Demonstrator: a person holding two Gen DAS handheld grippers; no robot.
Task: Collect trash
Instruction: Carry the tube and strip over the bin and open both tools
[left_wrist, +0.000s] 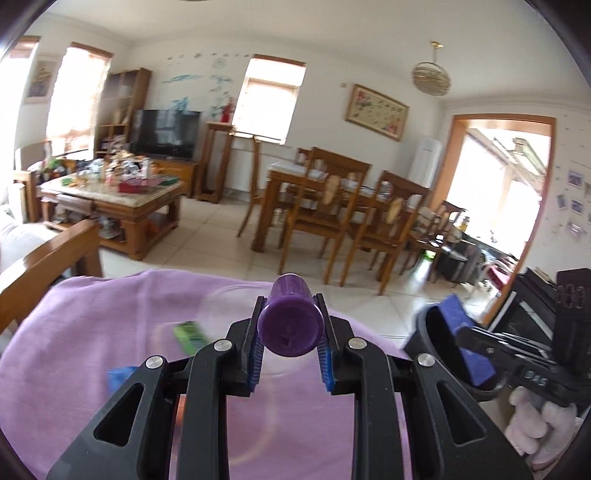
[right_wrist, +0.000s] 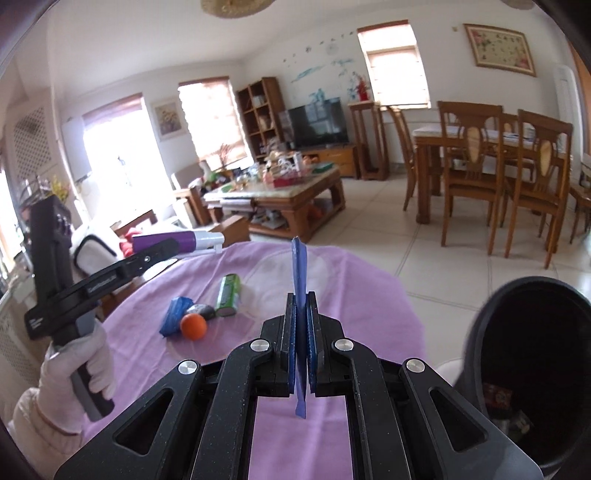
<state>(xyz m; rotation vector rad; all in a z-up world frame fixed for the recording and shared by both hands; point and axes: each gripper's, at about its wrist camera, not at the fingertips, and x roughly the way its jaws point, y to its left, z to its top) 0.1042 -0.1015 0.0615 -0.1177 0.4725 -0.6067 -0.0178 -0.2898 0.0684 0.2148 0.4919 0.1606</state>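
Lilac tablecloth (right_wrist: 332, 295) is shown with wrappers left mid-table. A purple bottle (left_wrist: 290, 319) is clamped by the left gripper (left_wrist: 290, 354); a blue flat piece (right_wrist: 300, 280) is pinched edge-up by the right gripper (right_wrist: 301, 347), nearer the black bin (right_wrist: 532, 365) off the right edge.

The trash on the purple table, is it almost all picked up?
Partly. The black bin already holds some trash. In hand: the left gripper is shut on a purple and white tube, and the right gripper is shut on a flat blue wrapper. Left on the purple tablecloth: a green packet, a crumpled blue bag, an orange ball and a small dark lump.
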